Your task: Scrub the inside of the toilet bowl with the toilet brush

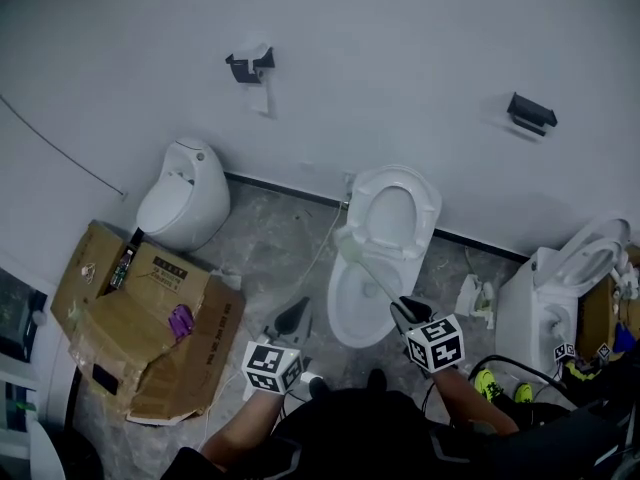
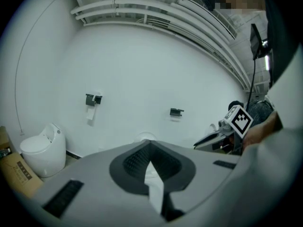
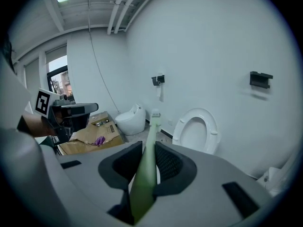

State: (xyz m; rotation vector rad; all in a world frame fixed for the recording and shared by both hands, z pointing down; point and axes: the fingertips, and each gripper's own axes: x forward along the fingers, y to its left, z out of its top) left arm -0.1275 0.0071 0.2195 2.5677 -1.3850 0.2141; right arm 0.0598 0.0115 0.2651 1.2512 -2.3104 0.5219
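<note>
Over the toilet bowl (image 1: 340, 313), your right gripper (image 1: 403, 310) clamps its jaws on the toilet brush (image 1: 372, 276) (left gripper (image 1: 296, 318) closed, empty); the slim handle may twist loose during scrubbing.

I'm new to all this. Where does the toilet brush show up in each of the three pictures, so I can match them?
Head view: the toilet brush is right of centre, slanting from the right claw up-left over the toilet.
Left gripper view: I cannot make it out here.
Right gripper view: bottom centre, its pale green handle clamped between the jaws, pointing up.
Shared landmark: the wall holder with paper hanging.
</note>
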